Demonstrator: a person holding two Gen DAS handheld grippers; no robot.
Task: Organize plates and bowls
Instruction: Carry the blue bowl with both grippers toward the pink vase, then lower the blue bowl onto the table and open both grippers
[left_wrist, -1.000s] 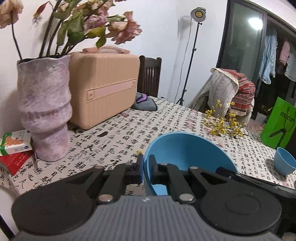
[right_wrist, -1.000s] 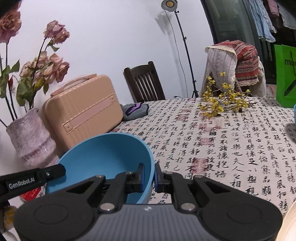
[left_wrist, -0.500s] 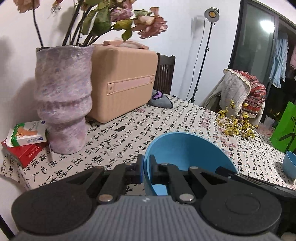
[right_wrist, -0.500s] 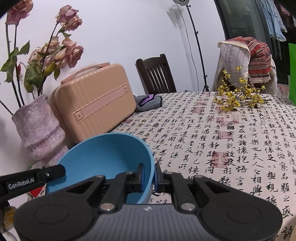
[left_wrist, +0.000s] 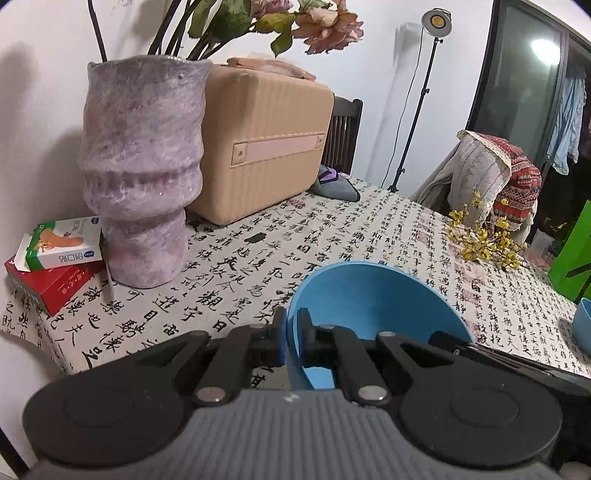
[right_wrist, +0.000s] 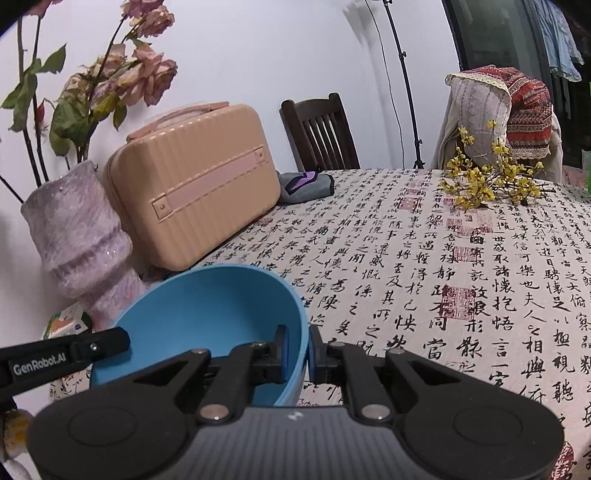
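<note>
1. Left wrist view: the left claw (left_wrist: 291, 338) is clamped on the near-left rim of the blue bowl (left_wrist: 373, 299), carried above the worktop (left_wrist: 332, 236) near the purple vase (left_wrist: 142, 166). A second bowl (left_wrist: 583, 323) sits far right.
2. Right wrist view: the right claw (right_wrist: 297, 349), angled downward, pinches the opposite rim of the blue bowl (right_wrist: 210, 314). This looks like the carrying step; next, lower it level and release both together.

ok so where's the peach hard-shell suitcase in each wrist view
Left wrist: the peach hard-shell suitcase sits upper centre, just right of the mottled purple ceramic vase and partly behind it.
Right wrist: the suitcase sits left of centre, right of the vase.
Shared landmark: the dark wooden chair behind the suitcase's right end.
</note>
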